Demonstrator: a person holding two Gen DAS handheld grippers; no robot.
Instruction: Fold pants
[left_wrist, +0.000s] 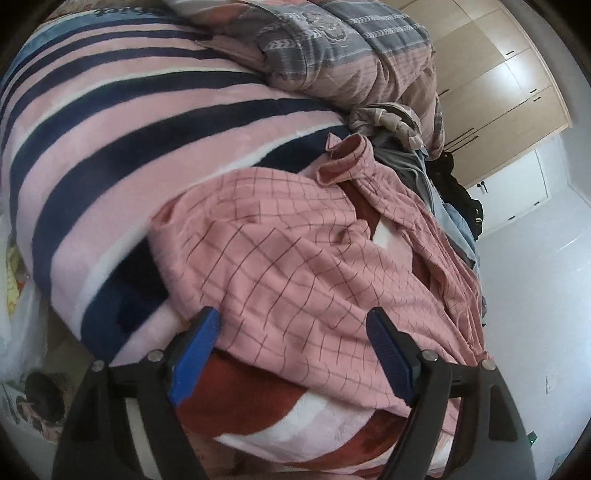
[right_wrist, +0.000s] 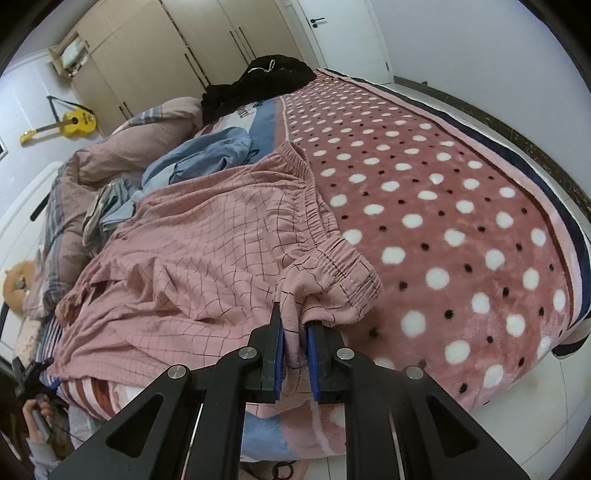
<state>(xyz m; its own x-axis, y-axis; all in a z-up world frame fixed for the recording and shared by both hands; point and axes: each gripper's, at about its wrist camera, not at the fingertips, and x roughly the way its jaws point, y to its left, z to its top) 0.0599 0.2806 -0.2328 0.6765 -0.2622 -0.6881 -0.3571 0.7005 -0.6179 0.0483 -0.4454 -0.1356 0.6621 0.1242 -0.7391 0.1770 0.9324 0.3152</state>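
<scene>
Pink checked pants (left_wrist: 295, 258) lie spread and rumpled on the bed. In the right wrist view the pants (right_wrist: 192, 251) stretch away to the left, with the elastic waistband (right_wrist: 332, 266) nearest me. My right gripper (right_wrist: 295, 325) is shut on a bunch of fabric just below the waistband corner. My left gripper (left_wrist: 293, 325) is open, its blue pads on either side of the near edge of a pant leg, not closed on it. The leg cuff (left_wrist: 343, 158) is curled up at the far end.
The bed carries a pink polka-dot blanket (right_wrist: 443, 206) and a pink and navy striped one (left_wrist: 110, 147). A rolled quilt (left_wrist: 332, 48), blue clothes (right_wrist: 207, 155) and a black garment (right_wrist: 258, 85) lie beyond the pants. Wardrobes (right_wrist: 155, 44) and a yellow guitar (right_wrist: 74, 122) stand behind.
</scene>
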